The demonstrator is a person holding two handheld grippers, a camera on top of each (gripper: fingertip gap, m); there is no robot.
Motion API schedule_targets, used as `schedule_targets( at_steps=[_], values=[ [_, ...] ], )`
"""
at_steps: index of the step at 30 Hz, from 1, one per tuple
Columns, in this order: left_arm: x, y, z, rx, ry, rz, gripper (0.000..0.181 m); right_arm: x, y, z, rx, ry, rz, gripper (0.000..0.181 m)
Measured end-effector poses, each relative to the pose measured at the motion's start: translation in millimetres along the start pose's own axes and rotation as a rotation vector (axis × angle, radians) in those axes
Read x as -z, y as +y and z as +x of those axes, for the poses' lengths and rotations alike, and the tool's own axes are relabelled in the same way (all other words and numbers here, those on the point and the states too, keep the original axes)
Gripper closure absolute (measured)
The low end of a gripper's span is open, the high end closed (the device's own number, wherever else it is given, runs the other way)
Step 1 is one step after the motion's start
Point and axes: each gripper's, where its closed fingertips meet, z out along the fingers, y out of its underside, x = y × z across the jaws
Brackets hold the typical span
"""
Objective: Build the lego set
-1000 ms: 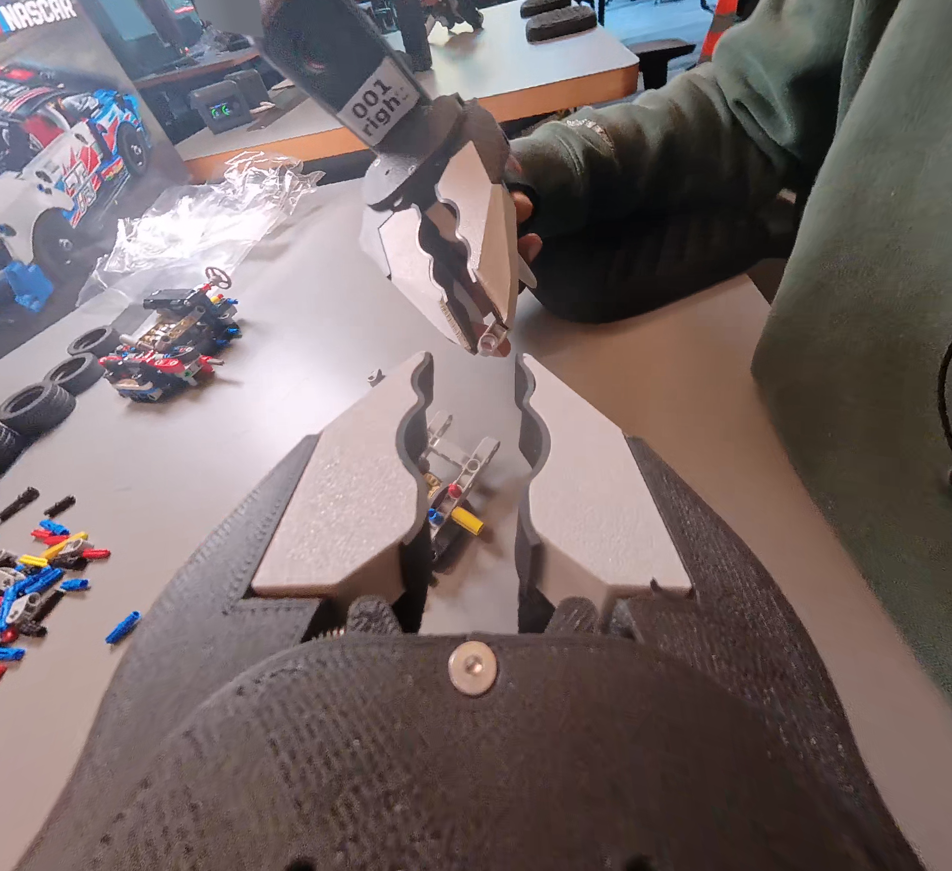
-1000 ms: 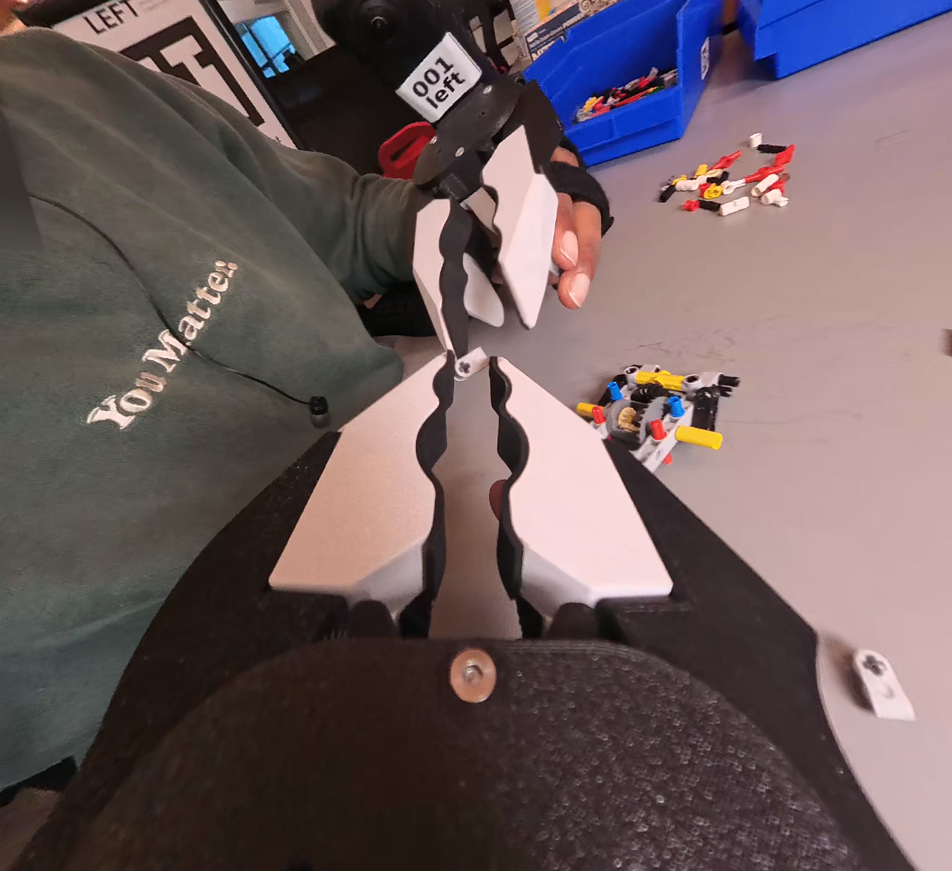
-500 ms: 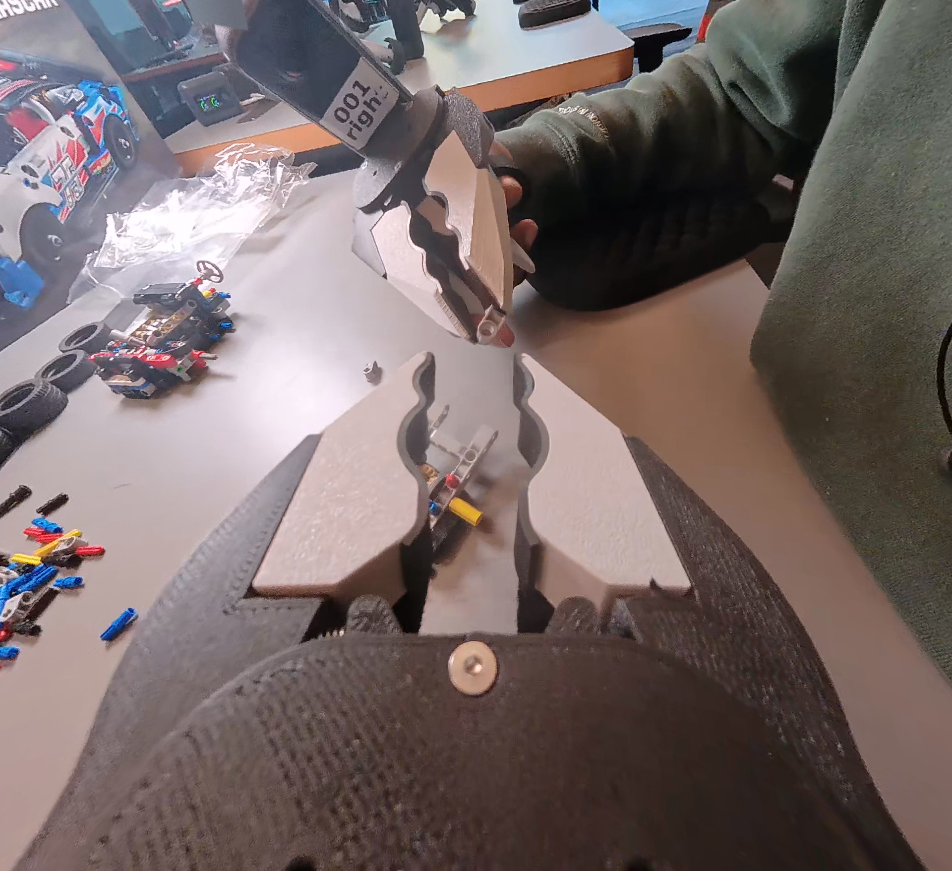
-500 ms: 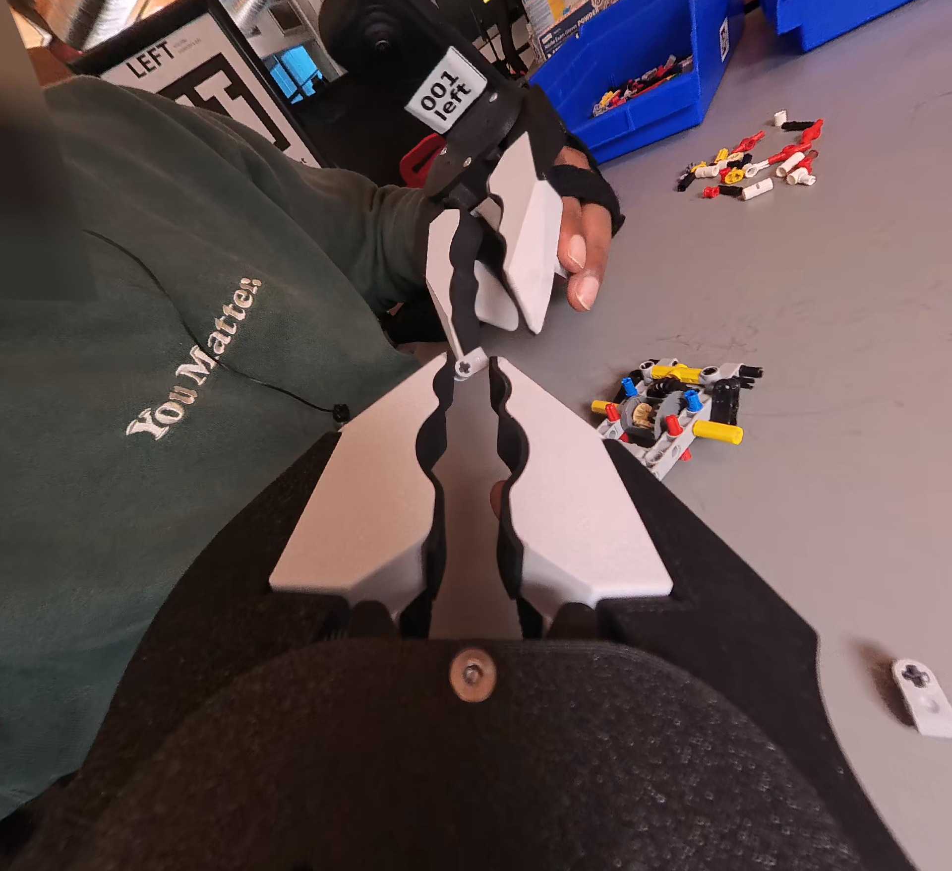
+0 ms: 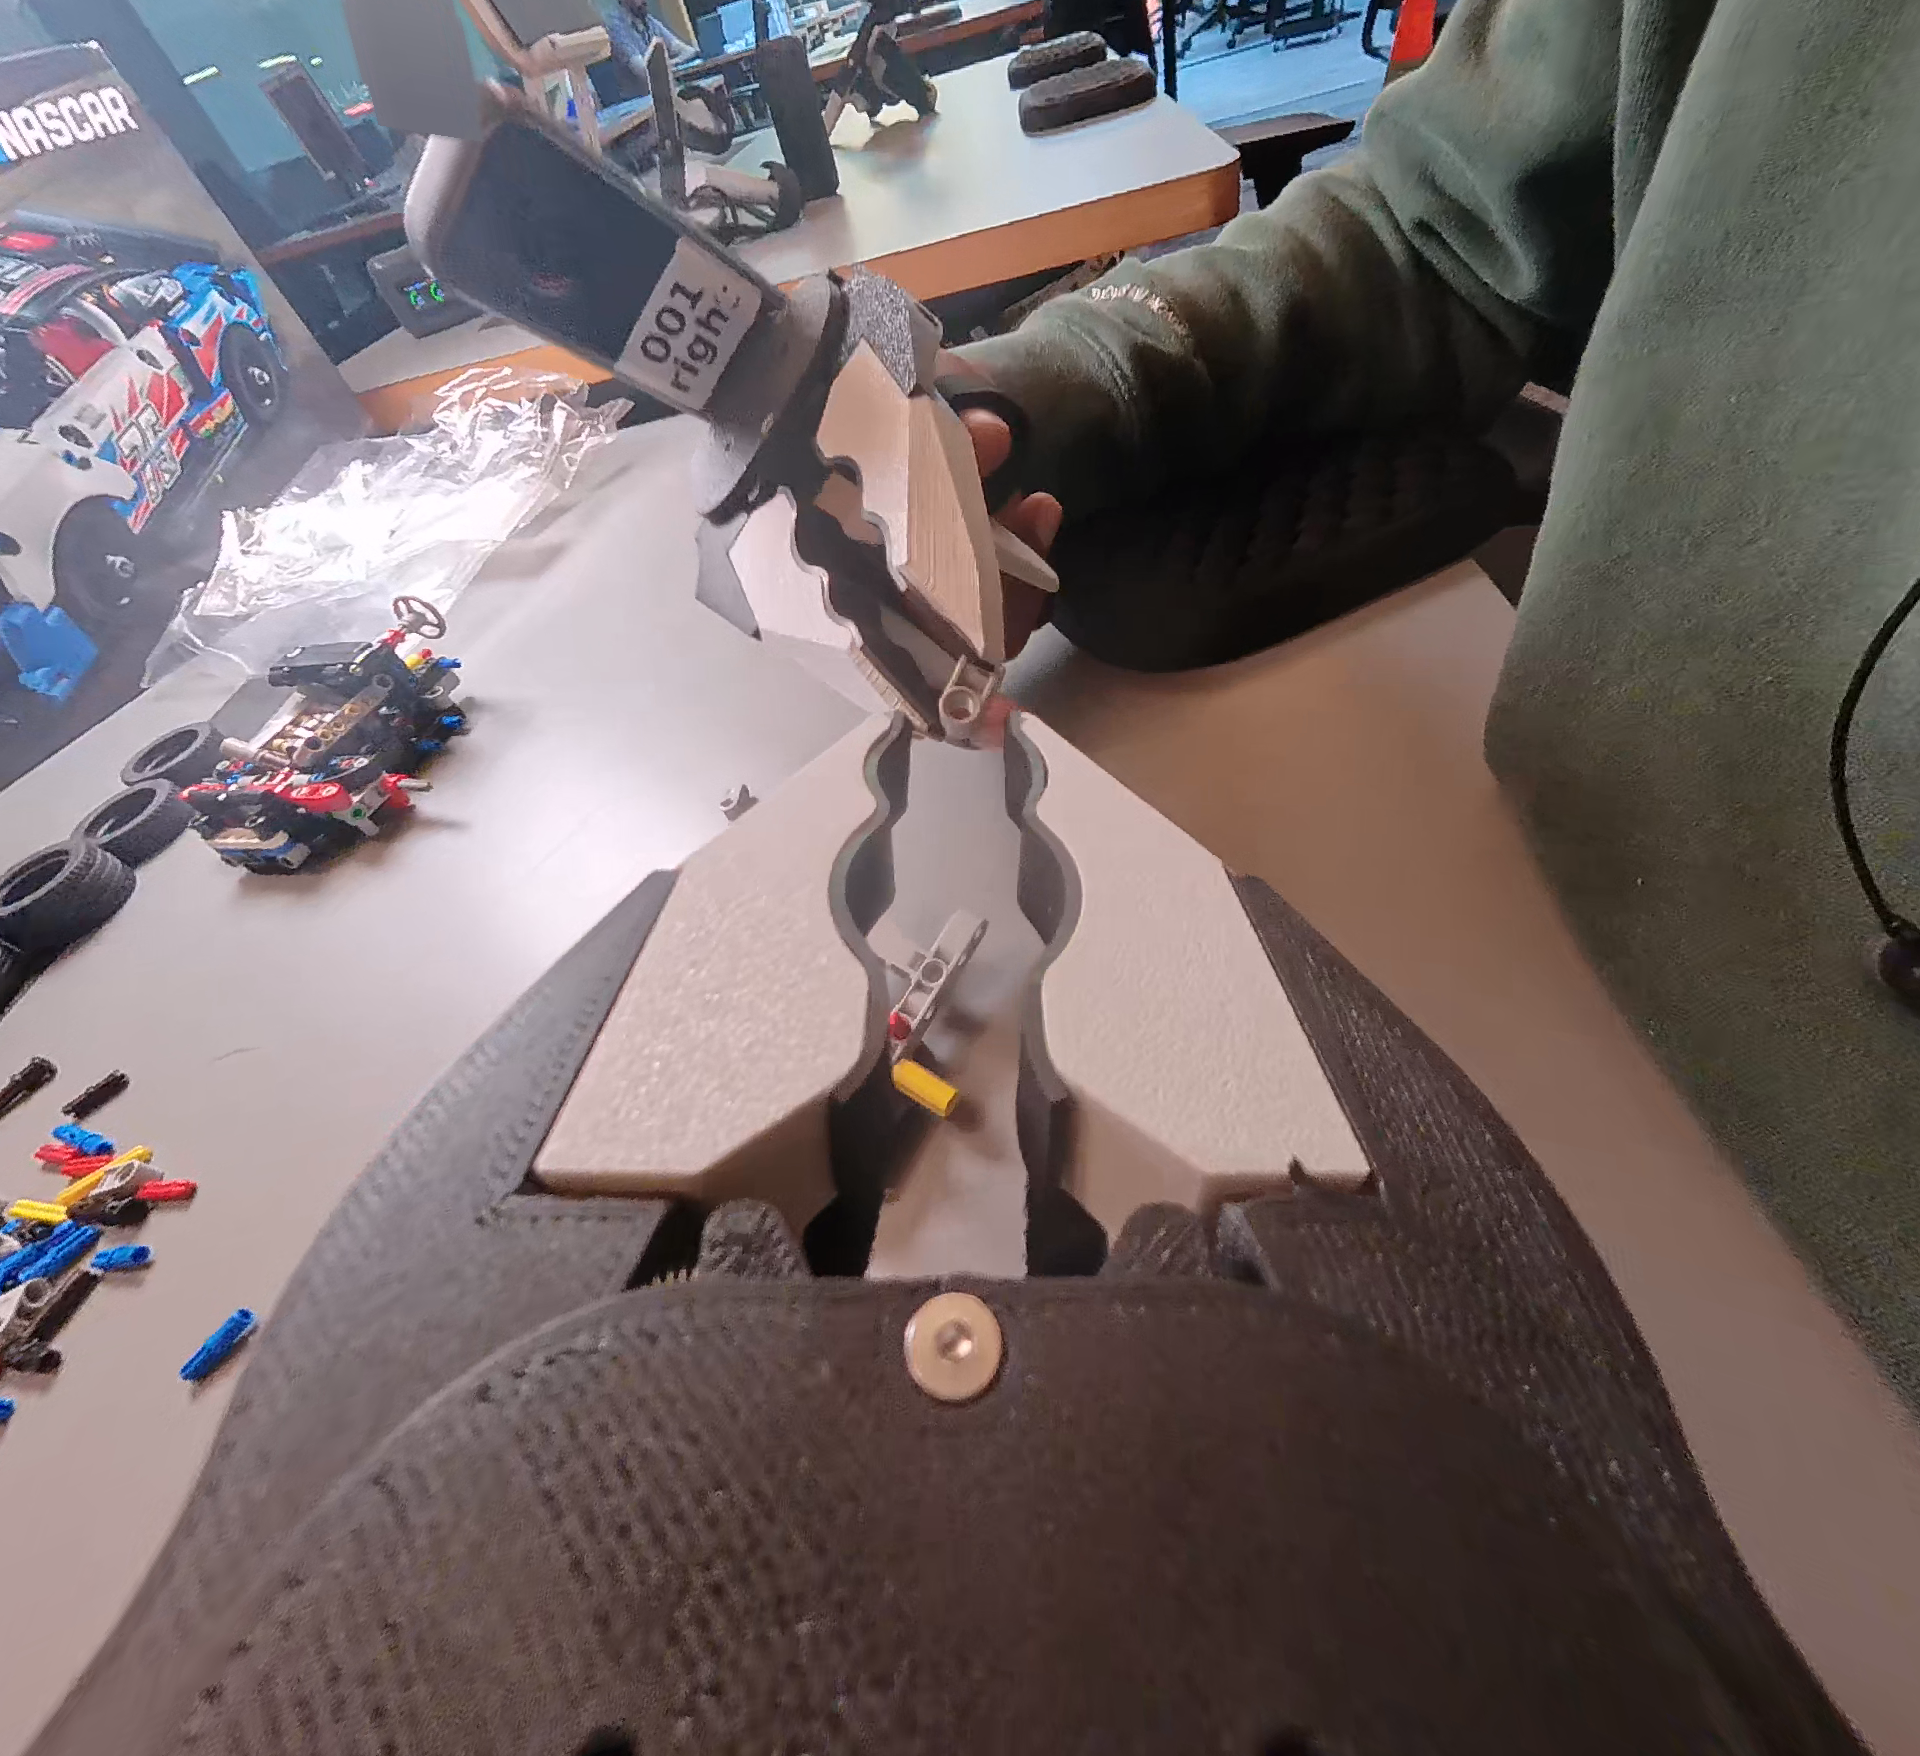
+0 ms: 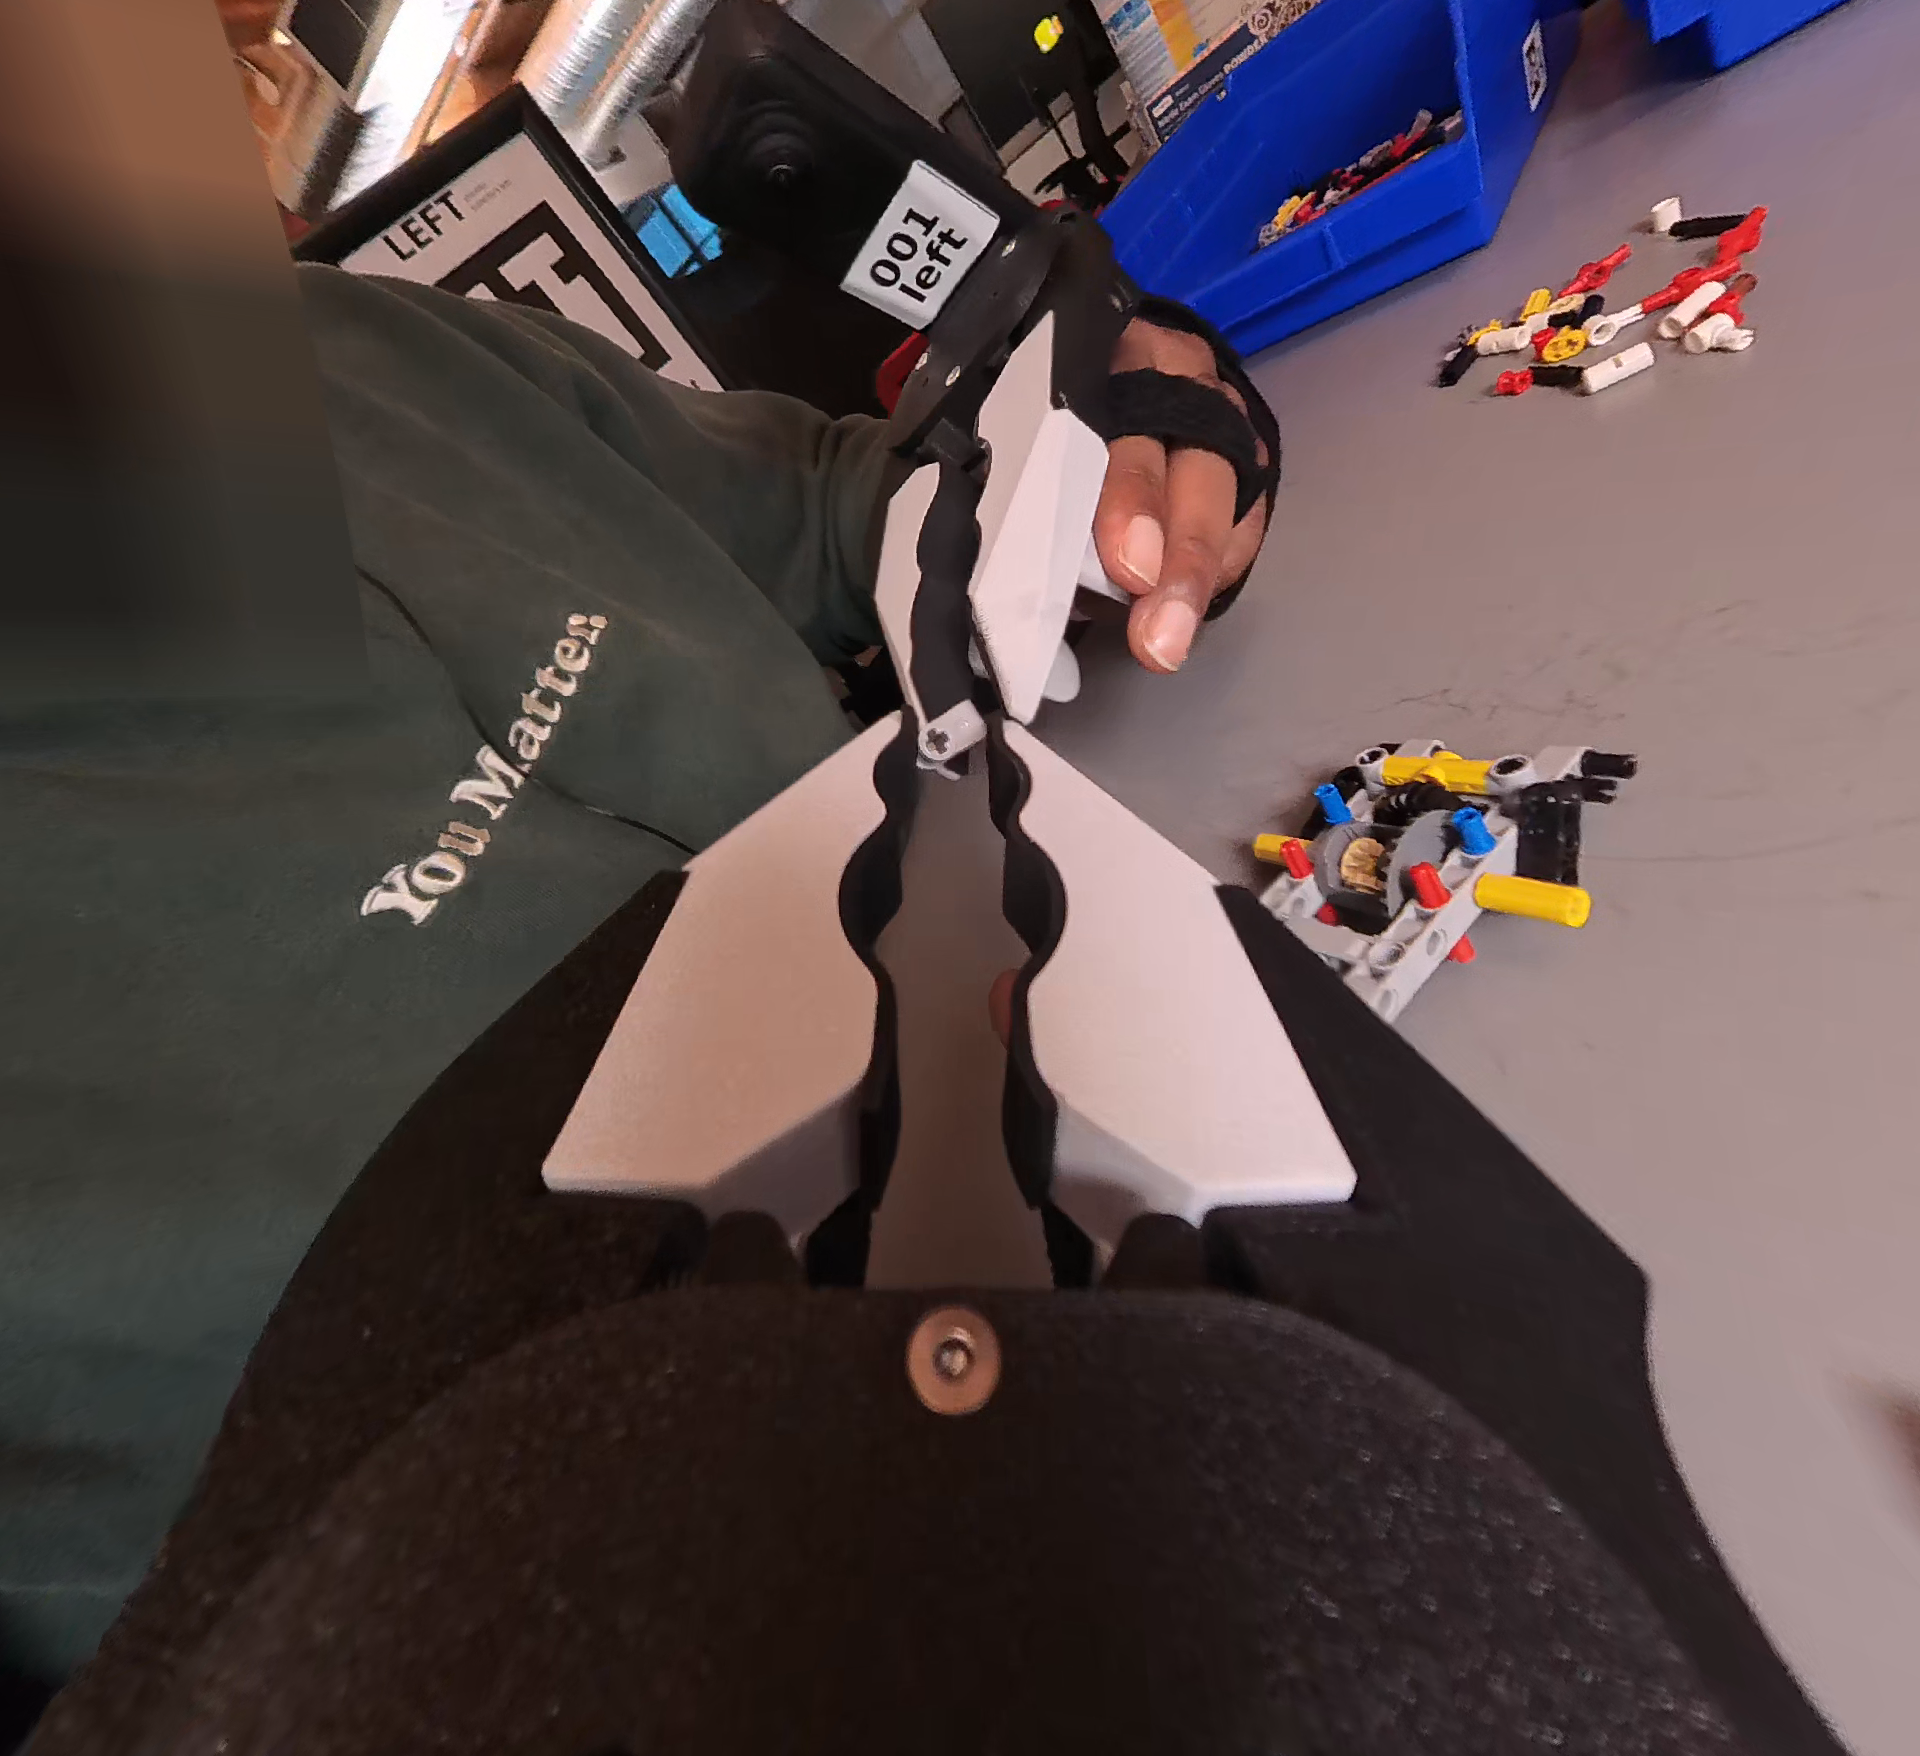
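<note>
My right gripper [image 6: 948,738] is shut on a small grey lego connector [image 6: 952,738] and holds it at its fingertips above the table. It also shows in the left wrist view [image 5: 961,707], coming down from above. My left gripper [image 5: 958,742] is partly closed, with a visible gap. Its tips sit on either side of the connector [image 5: 961,700], tip to tip with the right gripper. A grey lego frame with yellow, red and blue pins [image 6: 1434,865] lies on the table to the right. It also shows between my left fingers [image 5: 928,979].
A part-built car chassis [image 5: 322,730], black tyres [image 5: 62,885], loose pins [image 5: 73,1218], a clear plastic bag [image 5: 395,501] and the set's box [image 5: 94,356] lie to the left. Blue bins [image 6: 1351,148] and loose parts [image 6: 1600,314] are far right. The person's green sweatshirt [image 6: 312,771] is close. The tips of both grippers are at nearly the same place.
My left gripper's jaws have narrowed and its tips have come up around the connector. The right gripper has stayed shut on the connector.
</note>
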Motion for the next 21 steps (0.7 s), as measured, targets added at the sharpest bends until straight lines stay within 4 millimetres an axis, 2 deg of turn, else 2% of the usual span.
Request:
schedule_targets(
  at_steps=[6,12,18,21],
  values=[
    [2,-2,-8,-0.004,-0.047,0.005,0.172,1,-7,3,-0.042,-0.005,0.044,0.170],
    [2,9,-20,0.039,-0.097,-0.034,0.178,9,-11,24,-0.064,0.109,0.084,0.172],
    [0,17,-23,0.085,-0.104,-0.065,0.178,9,-9,29,-0.041,0.157,0.067,0.177],
    [1,22,-28,0.107,-0.128,-0.087,0.181,12,-10,33,-0.008,0.198,0.064,0.173]
  ],
)
